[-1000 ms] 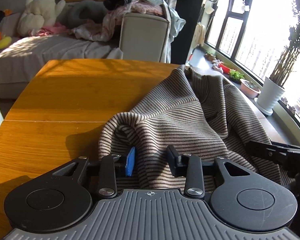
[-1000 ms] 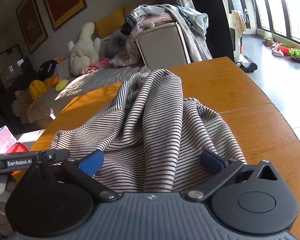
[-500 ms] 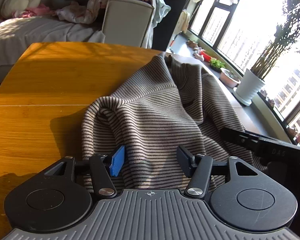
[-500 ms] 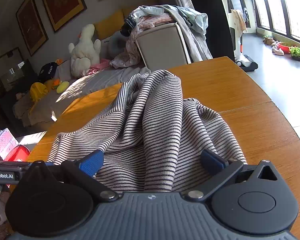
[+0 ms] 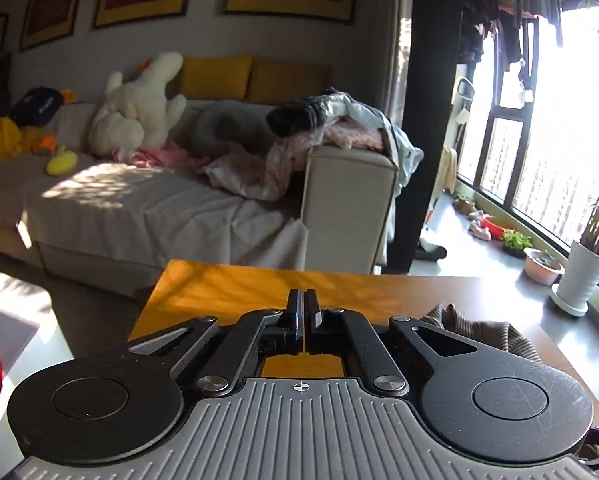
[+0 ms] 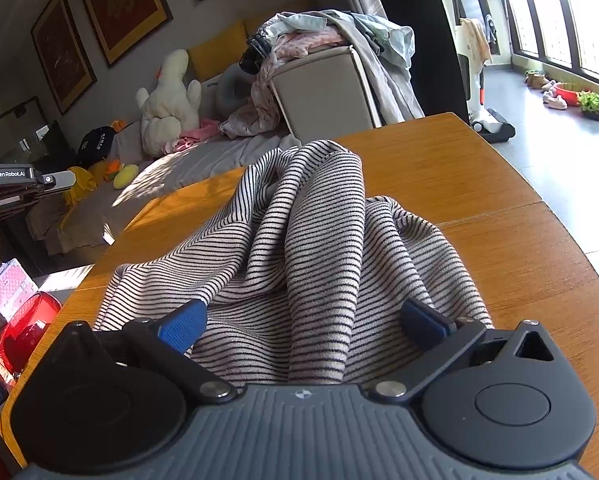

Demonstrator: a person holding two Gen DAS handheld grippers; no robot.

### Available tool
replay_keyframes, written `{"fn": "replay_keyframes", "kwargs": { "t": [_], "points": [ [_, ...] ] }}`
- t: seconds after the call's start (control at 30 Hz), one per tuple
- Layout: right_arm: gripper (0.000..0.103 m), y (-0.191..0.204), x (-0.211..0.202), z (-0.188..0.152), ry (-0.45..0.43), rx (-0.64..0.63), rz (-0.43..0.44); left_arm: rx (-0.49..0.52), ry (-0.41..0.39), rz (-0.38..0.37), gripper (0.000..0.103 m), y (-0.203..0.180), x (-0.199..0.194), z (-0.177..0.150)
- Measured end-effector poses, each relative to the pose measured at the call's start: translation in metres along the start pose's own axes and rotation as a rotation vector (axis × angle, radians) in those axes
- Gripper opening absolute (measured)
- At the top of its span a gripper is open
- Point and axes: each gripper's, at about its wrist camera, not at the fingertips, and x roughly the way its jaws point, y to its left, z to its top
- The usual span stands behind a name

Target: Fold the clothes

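- Left gripper (image 5: 303, 312) had its fingers pressed together, nothing between them; bare orange desk (image 5: 227, 284) showed through the gap behind the linkage.
- They had just been closing: half a second earlier the same fingers stood apart over the striped sweater (image 6: 299, 248), with cloth lying between them.
- Left view had swung upward since then: it used to be filled with sweater, now it showed the sofa (image 5: 139, 208), and only a bunched corner of the sweater sat at lower right, beside the gripper body.
- So the close looked like a miss or an empty snap; no fabric visible in the pinch, no cloth lifted.
- Right gripper (image 6: 303, 320) unchanged from the earlier frames: fingers spread wide, blue pads on either side of a sweater ridge, not squeezing it.
- Sweater lay crumpled in a heap on the desk, peaked in the middle, directly in front of the right gripper.
- Judgement: fold not started; the garment was unflattened and neither gripper had hold of an edge, so a fresh grasp seemed needed.
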Motion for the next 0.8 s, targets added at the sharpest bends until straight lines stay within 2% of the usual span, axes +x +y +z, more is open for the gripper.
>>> {"fn": "replay_keyframes", "kwargs": {
  "t": [0.07, 0.13, 0.17, 0.2, 0.27, 0.3, 0.33, 0.4, 0.43, 0.5, 0.53, 0.57, 0.6, 0.63, 0.67, 0.73, 0.8],
  "points": [
    [0.103, 0.0, 0.001, 0.0, 0.002, 0.0, 0.0, 0.0, 0.078, -0.066, 0.01, -0.002, 0.003, -0.008],
    [0.103, 0.0, 0.001, 0.001, 0.003, 0.0, -0.001, 0.001, 0.181, -0.142, 0.036, -0.01, 0.006, -0.03],
    [0.103, 0.0, 0.001, 0.001, 0.003, -0.001, -0.001, -0.014, 0.24, -0.179, 0.042, -0.013, 0.009, -0.045],
    [0.103, 0.001, 0.001, 0.001, 0.003, 0.0, -0.001, -0.032, 0.299, -0.214, 0.047, -0.016, 0.012, -0.059],
    [0.103, 0.001, 0.0, 0.002, 0.002, 0.001, 0.001, -0.06, 0.399, -0.263, 0.049, -0.022, 0.016, -0.082],
    [0.103, 0.001, 0.0, 0.002, 0.001, 0.004, 0.002, -0.06, 0.419, -0.271, 0.054, -0.026, 0.017, -0.09],
    [0.103, 0.001, 0.0, 0.002, 0.0, 0.005, 0.004, -0.054, 0.426, -0.273, 0.064, -0.03, 0.016, -0.097],
    [0.103, 0.0, 0.0, 0.002, -0.002, 0.01, 0.007, -0.001, 0.425, -0.279, 0.077, -0.04, 0.012, -0.104],
    [0.103, 0.0, 0.001, 0.002, -0.003, 0.012, 0.008, 0.019, 0.427, -0.288, 0.081, -0.045, 0.01, -0.106],
    [0.103, -0.001, 0.001, 0.002, -0.005, 0.016, 0.01, 0.126, 0.383, -0.26, 0.079, -0.058, 0.004, -0.116],
    [0.103, -0.001, 0.001, 0.002, -0.006, 0.018, 0.011, 0.186, 0.356, -0.241, 0.064, -0.064, 0.001, -0.122],
    [0.103, -0.002, 0.001, 0.002, -0.006, 0.02, 0.013, 0.235, 0.323, -0.217, 0.055, -0.069, -0.002, -0.126],
    [0.103, -0.002, 0.001, 0.003, -0.007, 0.022, 0.014, 0.243, 0.306, -0.208, 0.044, -0.069, -0.002, -0.128],
    [0.103, -0.002, 0.001, 0.003, -0.008, 0.024, 0.015, 0.234, 0.298, -0.209, 0.028, -0.067, -0.003, -0.127],
    [0.103, -0.002, 0.001, 0.003, -0.008, 0.024, 0.015, 0.209, 0.299, -0.207, 0.02, -0.064, -0.002, -0.125],
    [0.103, -0.002, 0.001, 0.003, -0.007, 0.022, 0.013, 0.165, 0.312, -0.22, 0.013, -0.059, -0.001, -0.117],
    [0.103, -0.001, 0.002, 0.003, -0.007, 0.021, 0.012, 0.136, 0.307, -0.237, 0.012, -0.055, -0.001, -0.107]
  ]
}}
